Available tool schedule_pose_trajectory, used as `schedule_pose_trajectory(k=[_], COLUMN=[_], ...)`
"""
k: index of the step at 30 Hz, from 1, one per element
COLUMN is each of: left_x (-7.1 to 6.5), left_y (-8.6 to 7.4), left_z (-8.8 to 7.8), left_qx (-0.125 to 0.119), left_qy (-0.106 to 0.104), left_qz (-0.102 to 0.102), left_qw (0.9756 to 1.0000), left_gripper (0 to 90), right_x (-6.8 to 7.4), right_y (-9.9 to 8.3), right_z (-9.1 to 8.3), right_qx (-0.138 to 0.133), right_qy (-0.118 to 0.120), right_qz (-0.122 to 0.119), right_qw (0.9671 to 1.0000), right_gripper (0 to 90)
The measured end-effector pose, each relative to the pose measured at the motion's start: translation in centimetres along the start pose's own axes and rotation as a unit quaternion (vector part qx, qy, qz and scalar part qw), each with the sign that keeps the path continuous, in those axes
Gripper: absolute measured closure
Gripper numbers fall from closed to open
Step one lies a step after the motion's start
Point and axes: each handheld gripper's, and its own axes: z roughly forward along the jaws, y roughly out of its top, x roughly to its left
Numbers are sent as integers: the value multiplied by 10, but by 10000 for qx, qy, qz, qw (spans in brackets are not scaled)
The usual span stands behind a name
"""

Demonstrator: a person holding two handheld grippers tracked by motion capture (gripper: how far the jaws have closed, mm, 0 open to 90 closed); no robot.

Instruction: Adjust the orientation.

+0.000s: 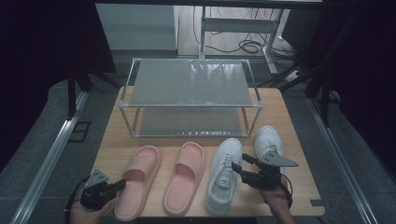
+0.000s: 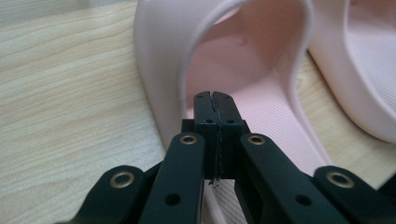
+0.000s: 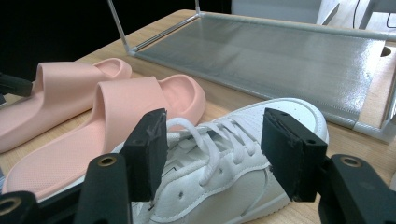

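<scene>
Nearest, the left gripper w/ jaws pressed fully together, empty, tips at the heel of the outer pink foam slide sandal (its arched strap looms just ahead in the left gripper view). The right gripper has jaws spread wide, straddling the laced white leather sneaker, pads not touching. Beyond: 2nd pink slide, 2nd white sneaker, then a two-tier metal-frame shoe rack at the far end of the wooden table.

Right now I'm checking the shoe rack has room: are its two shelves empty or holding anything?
Empty. The shoe rack shows bare grey shelves top and bottom; both pink slippers and both white sneakers lie on the table before it.
</scene>
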Motion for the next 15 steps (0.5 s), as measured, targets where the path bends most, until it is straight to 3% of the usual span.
schedule_pose_trajectory(k=[15], left_x=[10], left_y=[15], left_z=[15], left_qx=[101], left_qy=[9], left_qz=[-8], left_qw=[9999], left_gripper=[900], right_x=[-1], right_y=[-1], right_z=[0], right_qx=[15], right_qy=[-16], right_qz=[-14], right_qw=[10000], right_gripper=[416])
